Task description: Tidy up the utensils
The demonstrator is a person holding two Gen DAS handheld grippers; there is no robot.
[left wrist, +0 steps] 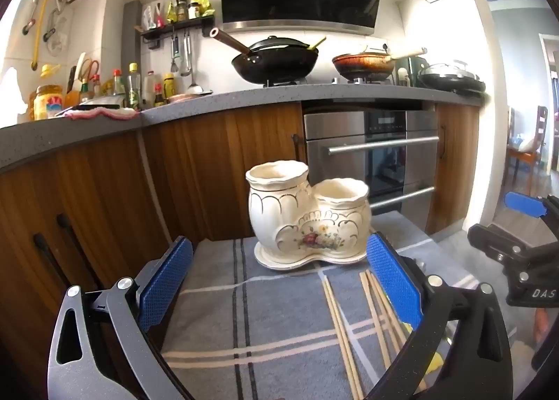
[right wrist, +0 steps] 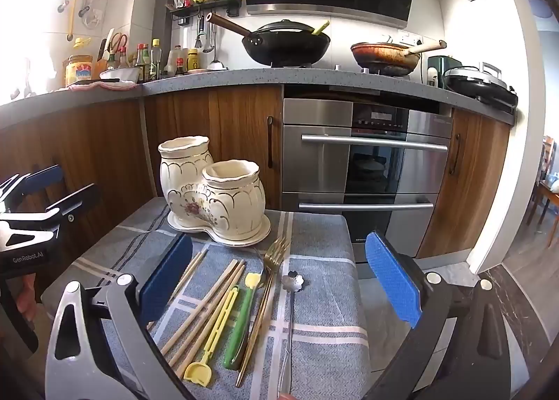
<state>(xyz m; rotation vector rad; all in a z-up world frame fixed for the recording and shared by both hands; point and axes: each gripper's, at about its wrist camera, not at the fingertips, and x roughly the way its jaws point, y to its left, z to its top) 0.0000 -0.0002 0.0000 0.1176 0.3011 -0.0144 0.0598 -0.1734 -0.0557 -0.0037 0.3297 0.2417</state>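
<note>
Evidently ready to begin, both the left gripper [left wrist: 279,281] and right gripper [right wrist: 279,281] gape empty over chopsticks [right wrist: 206,298] and fork [right wrist: 269,281] at lower centre, with the holder [right wrist: 213,190] waiting above them.

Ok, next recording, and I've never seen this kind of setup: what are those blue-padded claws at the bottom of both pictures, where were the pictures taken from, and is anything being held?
There is no robot here. A person holds a two-finger gripper in each hand, and each gripper carries a wide-angle camera looking forward along its fingers. So one picture looks out from the left gripper, the other from the right gripper; the blue pads are their fingertips. Each view also catches the other gripper at its edge.

Both stand wide open and hold nothing.

Below them is a small table under a grey-blue plaid cloth. At its far side stands a cream ceramic utensil holder with two empty pots on a saucer. Loose on the cloth lie wooden chopsticks, a yellow utensil, a green-handled one, a gold fork and a flower-headed spoon.
</note>
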